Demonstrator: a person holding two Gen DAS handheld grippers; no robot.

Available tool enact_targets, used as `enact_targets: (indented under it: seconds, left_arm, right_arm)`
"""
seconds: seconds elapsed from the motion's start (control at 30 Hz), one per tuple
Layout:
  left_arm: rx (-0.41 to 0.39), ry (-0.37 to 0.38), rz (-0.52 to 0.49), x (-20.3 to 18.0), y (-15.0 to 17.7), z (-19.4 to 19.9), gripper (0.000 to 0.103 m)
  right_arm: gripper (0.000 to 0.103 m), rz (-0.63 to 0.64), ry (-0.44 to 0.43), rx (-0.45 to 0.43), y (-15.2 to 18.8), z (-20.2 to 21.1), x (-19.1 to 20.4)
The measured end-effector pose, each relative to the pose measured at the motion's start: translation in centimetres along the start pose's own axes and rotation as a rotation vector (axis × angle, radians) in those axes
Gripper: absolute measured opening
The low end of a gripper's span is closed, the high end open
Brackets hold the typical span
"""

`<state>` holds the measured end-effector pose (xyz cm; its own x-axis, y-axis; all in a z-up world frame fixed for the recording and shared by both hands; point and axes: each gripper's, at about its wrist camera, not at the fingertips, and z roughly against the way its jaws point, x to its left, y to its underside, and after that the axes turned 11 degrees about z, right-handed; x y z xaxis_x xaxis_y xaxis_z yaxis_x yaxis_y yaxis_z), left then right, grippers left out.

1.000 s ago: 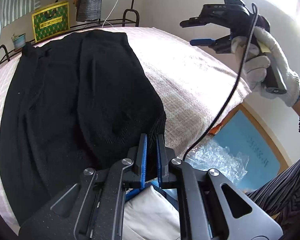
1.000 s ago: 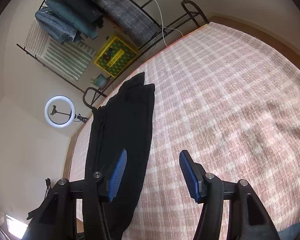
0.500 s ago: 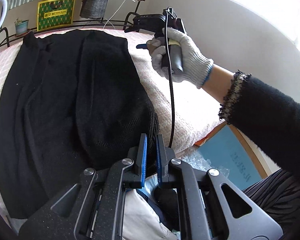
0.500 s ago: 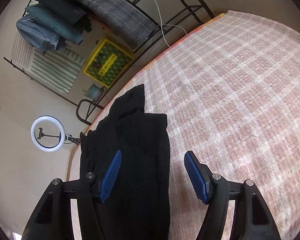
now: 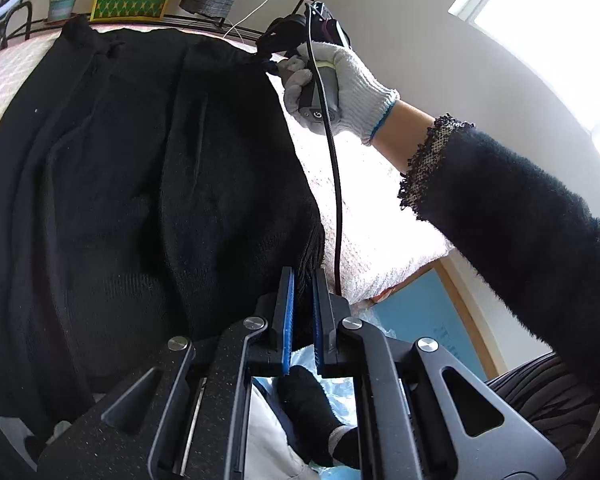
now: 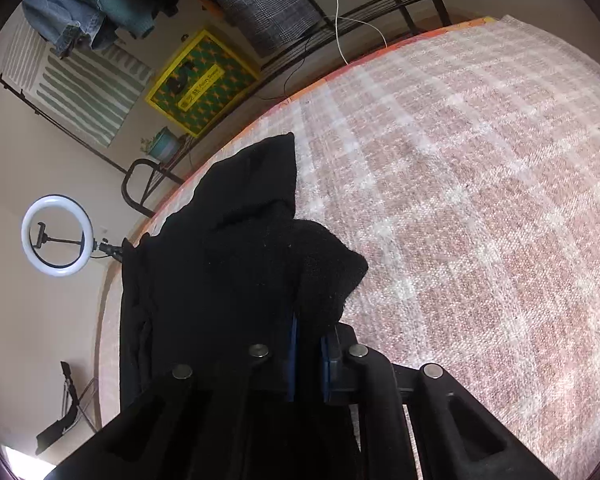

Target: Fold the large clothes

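The black garment (image 5: 148, 184) lies lengthwise along the left side of the bed (image 6: 480, 200), its near end at the bed's near edge. The left gripper (image 5: 302, 276) is clamped on the garment's near right corner, at that edge. The right gripper (image 6: 308, 336), seen far off in the left view held by a gloved hand (image 5: 340, 80), is closed on the garment's far right corner. To the right, the checked cover runs bare toward the right edge.
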<state>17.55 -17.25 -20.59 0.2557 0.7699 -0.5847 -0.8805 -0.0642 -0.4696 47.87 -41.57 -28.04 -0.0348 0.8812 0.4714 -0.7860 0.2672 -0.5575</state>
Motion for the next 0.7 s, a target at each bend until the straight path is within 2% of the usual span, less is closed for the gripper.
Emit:
enact_targets:
  seconds: [0.17,0.37,0.57,0.7]
  left_arm:
    - [-0.024,0.034,0.089,1.6,0.2,1.5,0.006]
    - [-0.076,0.037,0.158,3.6,0.6,4.4,0.006]
    - [-0.095,0.0,0.196,5.8,1.2,5.7,0.006]
    - [-0.085,-0.017,0.229,7.2,1.6,5.6,0.006]
  right_arm:
    - [0.005,0.107,0.07,-0.005,-1.5,1.7,5.2]
    - [0.004,0.304,0.179,0.013,-2.3,1.1,14.3]
    - [0.004,0.547,0.268,0.068,-0.9,-3.9,23.8]
    - [0.004,0.7,0.321,0.131,1.6,-8.4,27.8]
